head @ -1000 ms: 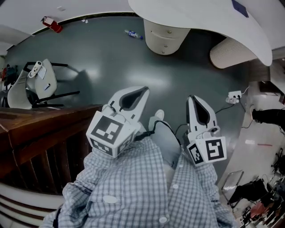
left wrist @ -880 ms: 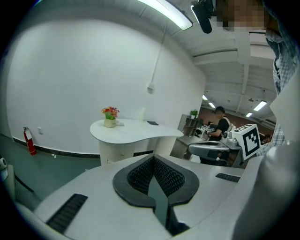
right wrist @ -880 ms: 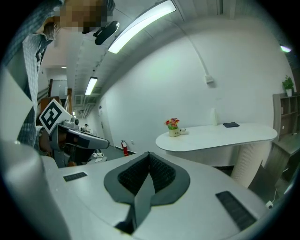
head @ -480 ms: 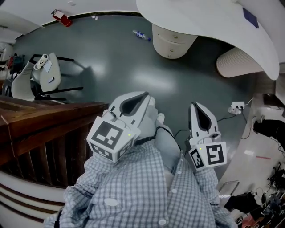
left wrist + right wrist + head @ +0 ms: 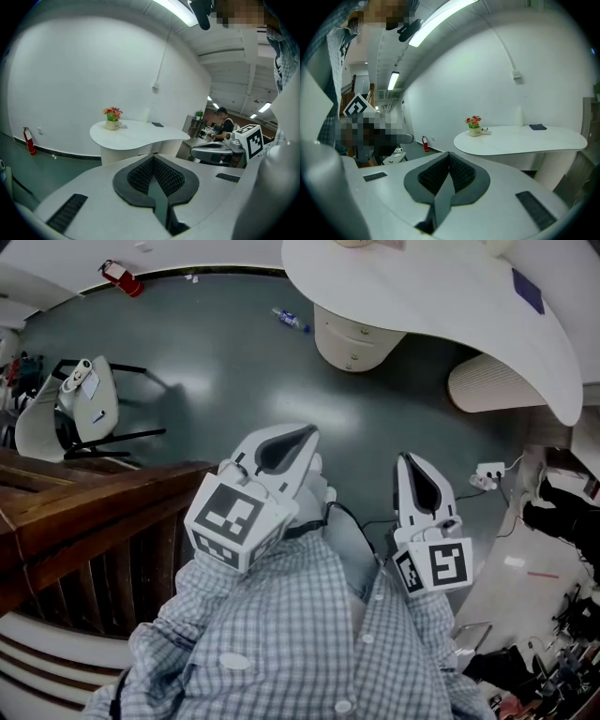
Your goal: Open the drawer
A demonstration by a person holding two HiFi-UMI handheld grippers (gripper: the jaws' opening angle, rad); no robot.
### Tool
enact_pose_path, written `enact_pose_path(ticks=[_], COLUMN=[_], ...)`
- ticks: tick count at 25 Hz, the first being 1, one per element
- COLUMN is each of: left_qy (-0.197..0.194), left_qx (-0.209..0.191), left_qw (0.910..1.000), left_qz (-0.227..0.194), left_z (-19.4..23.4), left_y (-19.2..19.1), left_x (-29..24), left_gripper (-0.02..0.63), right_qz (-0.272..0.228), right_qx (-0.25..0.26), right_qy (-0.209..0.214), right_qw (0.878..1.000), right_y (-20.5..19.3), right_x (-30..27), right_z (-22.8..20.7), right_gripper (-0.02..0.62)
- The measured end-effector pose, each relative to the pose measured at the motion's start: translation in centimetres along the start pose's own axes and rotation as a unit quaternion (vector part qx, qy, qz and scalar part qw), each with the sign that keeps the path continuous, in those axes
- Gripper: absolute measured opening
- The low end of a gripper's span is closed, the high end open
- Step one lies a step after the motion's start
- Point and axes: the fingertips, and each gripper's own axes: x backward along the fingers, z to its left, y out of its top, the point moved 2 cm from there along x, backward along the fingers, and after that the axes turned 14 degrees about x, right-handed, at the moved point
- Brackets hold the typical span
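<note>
Both claws are held out in front of a person in a checked shirt (image 5: pixel 281 643), above a dark green floor (image 5: pixel 216 362). The left claw (image 5: pixel 286 444) has its jaws closed pad against pad with nothing between them, and its own view shows the ribbed black pads meeting along one seam. The right claw (image 5: pixel 417 474) is closed the same way and is also empty. Each carries its marker cube (image 5: pixel 234 521) near the person's chest, and the two claws sit side by side, apart from each other. The drawer (image 5: pixel 359 329) is in a rounded cream pedestal (image 5: pixel 328 334) under a white curved desk (image 5: pixel 422 296) at the far side of the floor, well apart from both claws. Stacked drawer fronts with small knobs show on the pedestal and all look closed; which one is meant cannot be told. Neither claw touches the pedestal or the desk. On the desk stand a small pot of flowers (image 5: pixel 474 126) and, further along, a flat dark item (image 5: pixel 537 126). A ribbed white column (image 5: pixel 492 381) supports the desk's other end. A plastic bottle (image 5: pixel 292 320) lies on the floor near the pedestal, and a red fire extinguisher (image 5: pixel 122 277) stands by the wall. A white chair (image 5: pixel 80 409) stands to the left, beyond a dark wooden railing (image 5: pixel 94 521). A white power strip (image 5: pixel 483 474) lies on the floor to the right.
</note>
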Motion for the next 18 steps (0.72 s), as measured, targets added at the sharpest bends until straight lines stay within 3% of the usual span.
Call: enact_pose_path(ticks=[10,18], left_qy=[0.002,0.005], left_qx=[-0.001,0.013], left_qw=[0.9999,0.9999], left_qz=[-0.01,-0.007], left_z=[4.3,7.1], left_y=[4.2,4.6], left_x=[-2.5,-3.5], left_gripper=[0.005,0.005], right_qz=[-0.008,0.001], right_qx=[0.014,0.02], right_qy=[-0.001,0.011], right_qw=[1.0,1.0], right_y=[3.0,3.2], right_x=[-6.2,-9.4], right_z=[-2.7,-2.4], right_gripper=[0.009,0.009])
